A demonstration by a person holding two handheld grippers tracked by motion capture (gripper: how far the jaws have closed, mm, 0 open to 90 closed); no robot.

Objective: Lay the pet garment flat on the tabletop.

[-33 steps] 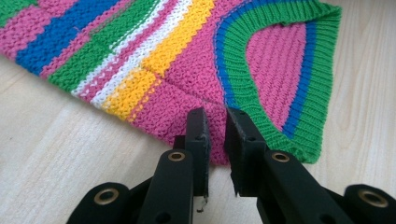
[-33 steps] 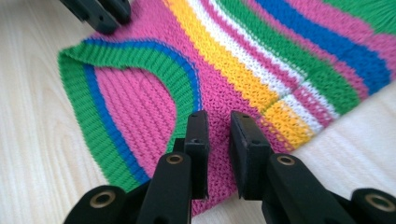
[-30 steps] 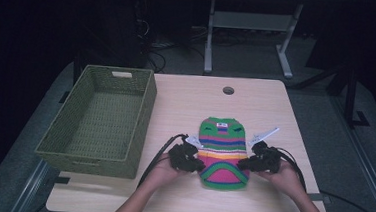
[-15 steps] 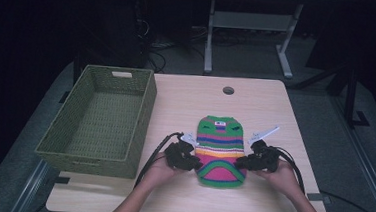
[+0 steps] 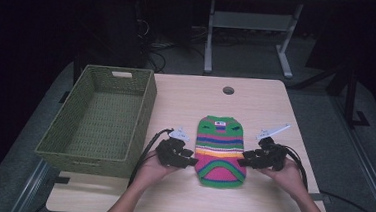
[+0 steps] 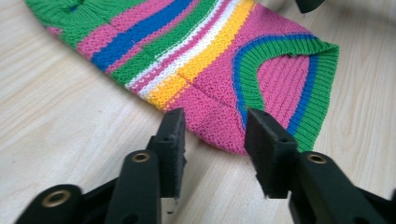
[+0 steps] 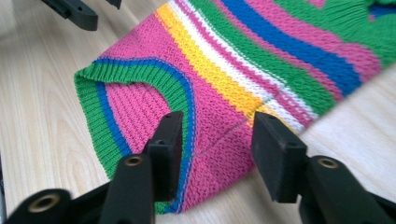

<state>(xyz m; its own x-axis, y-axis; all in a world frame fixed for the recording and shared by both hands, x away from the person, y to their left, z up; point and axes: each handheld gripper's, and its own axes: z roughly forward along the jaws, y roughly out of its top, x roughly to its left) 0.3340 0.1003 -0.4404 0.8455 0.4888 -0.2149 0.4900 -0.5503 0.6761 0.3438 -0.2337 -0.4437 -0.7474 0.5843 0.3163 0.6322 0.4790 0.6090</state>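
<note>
The basket (image 5: 99, 125) stands on the table (image 5: 266, 99) at the left; its woven interior holds nothing visible. The sweater (image 5: 221, 151) lies flat on the table, right of the basket and apart from it. The left gripper (image 5: 185, 158) sits at the sweater's left edge, the right gripper (image 5: 246, 160) at its right edge. Both have just been opening; their jaws stand apart, pads clear of the knit, gripping nothing.

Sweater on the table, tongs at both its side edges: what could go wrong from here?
1. Both tongs have just been opening; the left tongs and right tongs straddle the sweater edges without pressing, so closing again may snag the knit.
2. The basket wall stands near the left hand, which might bump it.
</note>
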